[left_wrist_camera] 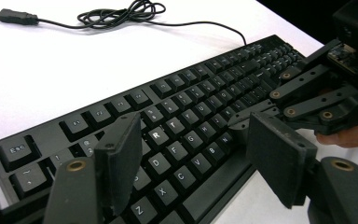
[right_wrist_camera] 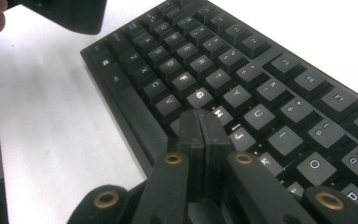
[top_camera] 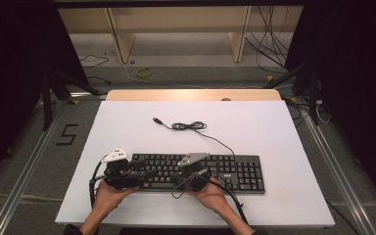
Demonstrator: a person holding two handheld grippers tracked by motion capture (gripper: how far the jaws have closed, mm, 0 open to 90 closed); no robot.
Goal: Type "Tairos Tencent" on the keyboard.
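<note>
My right claw (right_wrist_camera: 200, 122) clenched empty over keyboard (top_camera: 235, 169) middle; left claw (left_wrist_camera: 191, 154) released, hovered above left keys.

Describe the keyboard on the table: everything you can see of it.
The keyboard is a full-size black one, plastic by its look, with white legends and a number pad at its right end. It lies flat near the front edge of the white table, long side across. Its thin black cable runs from the back edge, loosely coiled, to a USB plug lying free. The right gripper, jaws shut together, points down at the keys around H and J; actual contact cannot be told. The left gripper hovers open above the left-hand letters.
</note>
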